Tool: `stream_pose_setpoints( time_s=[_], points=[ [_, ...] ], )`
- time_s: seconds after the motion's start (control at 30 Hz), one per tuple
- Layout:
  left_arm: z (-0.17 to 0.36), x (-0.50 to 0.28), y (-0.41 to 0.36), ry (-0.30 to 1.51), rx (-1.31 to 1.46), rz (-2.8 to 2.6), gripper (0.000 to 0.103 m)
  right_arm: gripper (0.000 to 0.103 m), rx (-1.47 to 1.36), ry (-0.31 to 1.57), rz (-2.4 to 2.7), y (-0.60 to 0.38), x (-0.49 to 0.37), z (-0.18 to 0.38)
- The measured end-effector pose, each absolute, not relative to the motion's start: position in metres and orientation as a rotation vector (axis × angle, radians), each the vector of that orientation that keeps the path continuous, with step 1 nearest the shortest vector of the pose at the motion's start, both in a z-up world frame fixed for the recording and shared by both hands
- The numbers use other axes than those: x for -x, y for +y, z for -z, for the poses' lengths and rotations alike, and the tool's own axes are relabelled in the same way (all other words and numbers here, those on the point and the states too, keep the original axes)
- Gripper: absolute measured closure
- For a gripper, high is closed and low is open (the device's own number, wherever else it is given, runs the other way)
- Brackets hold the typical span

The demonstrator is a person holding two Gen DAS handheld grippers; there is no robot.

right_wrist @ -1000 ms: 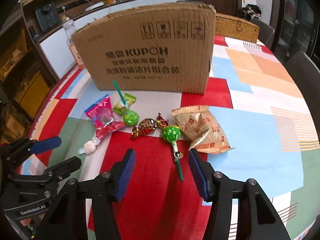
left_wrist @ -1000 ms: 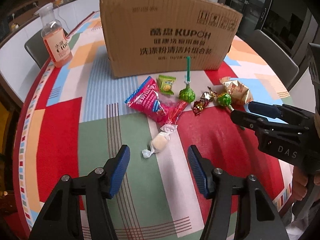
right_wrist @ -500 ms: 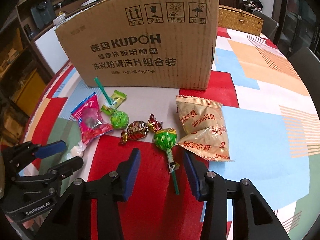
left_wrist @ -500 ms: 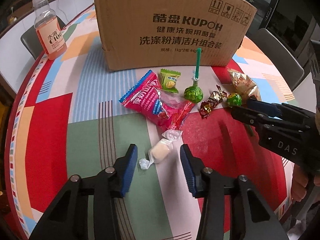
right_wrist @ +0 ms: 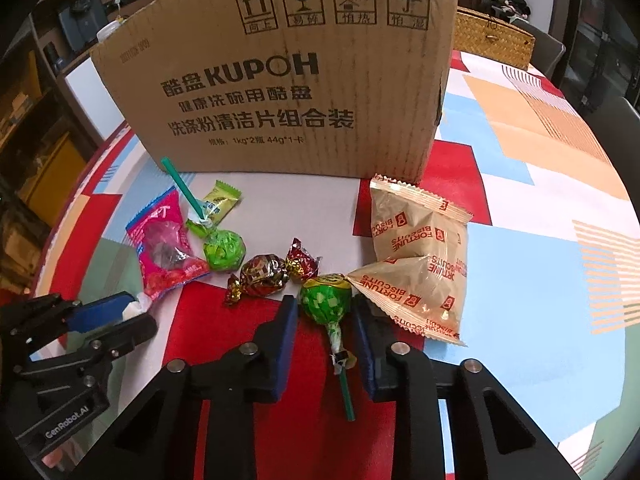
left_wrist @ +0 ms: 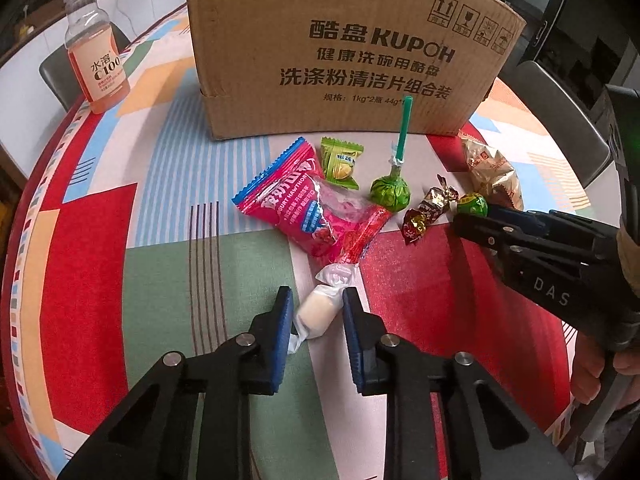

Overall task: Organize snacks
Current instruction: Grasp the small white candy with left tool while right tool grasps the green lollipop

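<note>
Snacks lie in a row before a cardboard box (left_wrist: pixel 352 48). My left gripper (left_wrist: pixel 316 310) is open, its jaws around a white wrapped candy (left_wrist: pixel 316 310) on the table. My right gripper (right_wrist: pixel 325 308) is open, its jaws around a green lollipop (right_wrist: pixel 326 300) whose stick points toward me. Between them lie a pink hawthorn packet (left_wrist: pixel 308 204), a small green sachet (left_wrist: pixel 340 158), a second green lollipop (left_wrist: pixel 390 194) with its stick toward the box, and a red-gold foil candy (right_wrist: pixel 264 274). A tan biscuit packet (right_wrist: pixel 420 256) lies just right of my right gripper.
An orange drink bottle (left_wrist: pixel 96 52) stands at the table's far left edge. A wicker basket (right_wrist: pixel 494 38) sits behind the box on the right. The round table carries a coloured patchwork cloth (right_wrist: pixel 540 200). Dark chairs (left_wrist: pixel 556 108) stand around it.
Both grippers moved forward and down and narrowed. The left jaws now flank the white candy; the right jaws now flank the green lollipop head.
</note>
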State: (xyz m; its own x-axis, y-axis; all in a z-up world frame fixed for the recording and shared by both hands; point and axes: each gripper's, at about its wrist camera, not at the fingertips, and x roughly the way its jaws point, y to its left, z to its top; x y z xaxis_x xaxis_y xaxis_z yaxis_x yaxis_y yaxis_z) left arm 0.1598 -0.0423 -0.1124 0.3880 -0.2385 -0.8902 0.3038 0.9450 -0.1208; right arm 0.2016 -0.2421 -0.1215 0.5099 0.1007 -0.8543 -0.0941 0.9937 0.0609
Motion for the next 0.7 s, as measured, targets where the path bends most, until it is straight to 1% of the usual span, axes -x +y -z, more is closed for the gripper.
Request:
stream_pose_setpoints(
  time_s=[0.07, 0.3, 0.7],
  points=[
    [0.112, -0.159, -0.042, 1.12, -0.059, 0.35, 0.078, 0.078, -0.005, 1.027, -0.121, -0.241, -0.2, 0.121],
    [0.098, -0.149, -0.042, 1.087, -0.046, 0.361, 0.078, 0.078, -0.014, 1.011, -0.143, -0.232, -0.189, 0.112],
    [0.052, -0.128, -0.041, 0.974, -0.027, 0.386, 0.078, 0.078, -0.038, 0.923, -0.194, -0.226, -0.16, 0.071]
  ],
)
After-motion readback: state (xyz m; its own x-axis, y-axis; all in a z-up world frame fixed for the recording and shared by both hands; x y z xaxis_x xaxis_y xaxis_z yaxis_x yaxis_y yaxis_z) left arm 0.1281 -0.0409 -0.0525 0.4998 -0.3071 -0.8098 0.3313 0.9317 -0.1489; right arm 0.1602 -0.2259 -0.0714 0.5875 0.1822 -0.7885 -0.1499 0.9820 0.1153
